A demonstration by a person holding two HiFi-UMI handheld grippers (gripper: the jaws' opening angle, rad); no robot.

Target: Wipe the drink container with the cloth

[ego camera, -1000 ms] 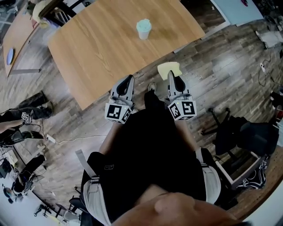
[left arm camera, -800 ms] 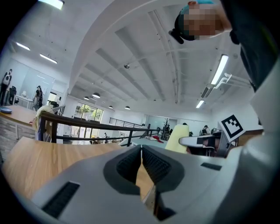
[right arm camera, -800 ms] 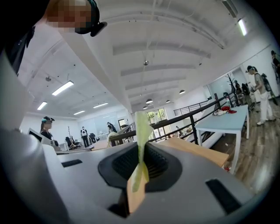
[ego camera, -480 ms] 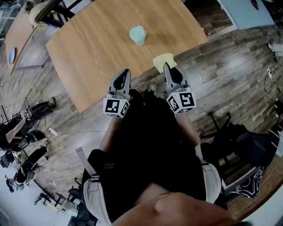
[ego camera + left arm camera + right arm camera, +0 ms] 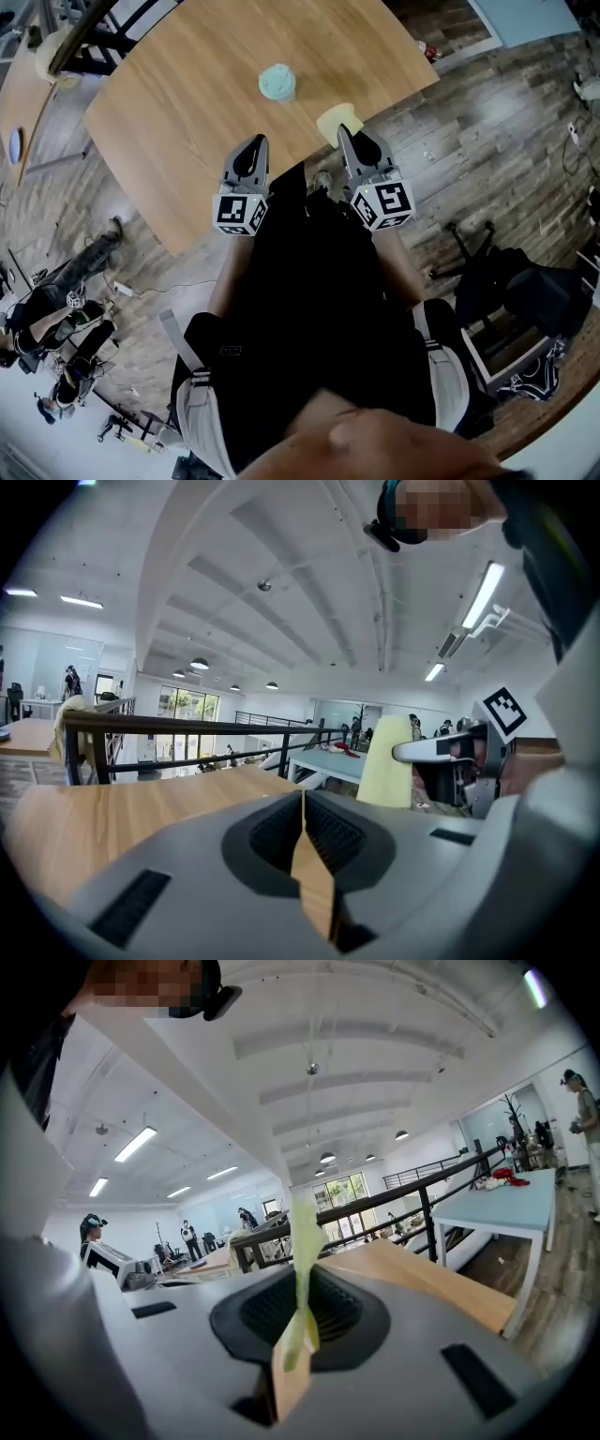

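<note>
Over table (image 5: 178, 103) edge now, right tongs (image 5: 345, 132) with cloth (image 5: 331, 122), nearer cup (image 5: 277, 82)

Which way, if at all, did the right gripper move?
Yes: right gripper advanced, its yellow cloth now over the wooden table's edge, nearer the cup.

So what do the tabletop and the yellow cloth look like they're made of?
Tabletop: likely wood or wood-look laminate, matte; pale grain streaks show. Cloth: probably thin soft fabric, maybe microfibre; it is pinched as a thin sheet in the right gripper.
</note>
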